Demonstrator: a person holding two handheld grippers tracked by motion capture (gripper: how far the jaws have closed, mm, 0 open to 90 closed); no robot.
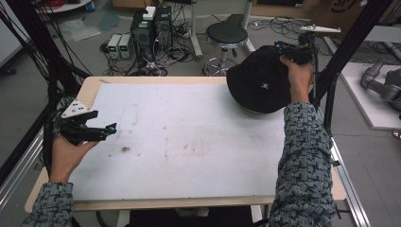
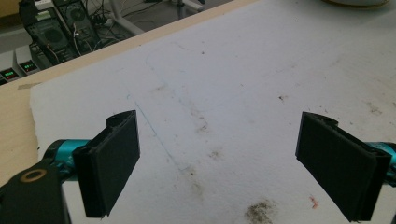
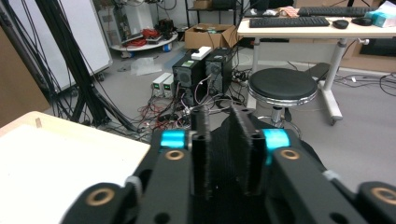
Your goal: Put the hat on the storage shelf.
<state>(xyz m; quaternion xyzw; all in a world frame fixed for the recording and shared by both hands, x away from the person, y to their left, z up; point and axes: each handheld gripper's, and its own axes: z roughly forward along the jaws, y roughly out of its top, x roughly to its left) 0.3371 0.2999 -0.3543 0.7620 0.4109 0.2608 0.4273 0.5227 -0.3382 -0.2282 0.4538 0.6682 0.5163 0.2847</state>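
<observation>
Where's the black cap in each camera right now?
High view: black cap at the table's far right corner, held by the right gripper.
Left gripper view: I can't make it out.
Right gripper view: black fabric pinched between the jaws.
Shared landmark: white mat.

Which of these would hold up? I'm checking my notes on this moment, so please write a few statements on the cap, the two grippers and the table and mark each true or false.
1. The right gripper is shut on the black cap. True: in the right gripper view its fingers pinch the black fabric.
2. The cap lies at the middle of the table. False: it is at the far right corner, reaching past the far edge.
3. The left gripper is open with nothing between its fingers. True.
4. The left gripper holds the cap's brim. False: it is at the table's left side, far from the cap.
5. A black round stool stands on the floor beyond the table. True.
</observation>
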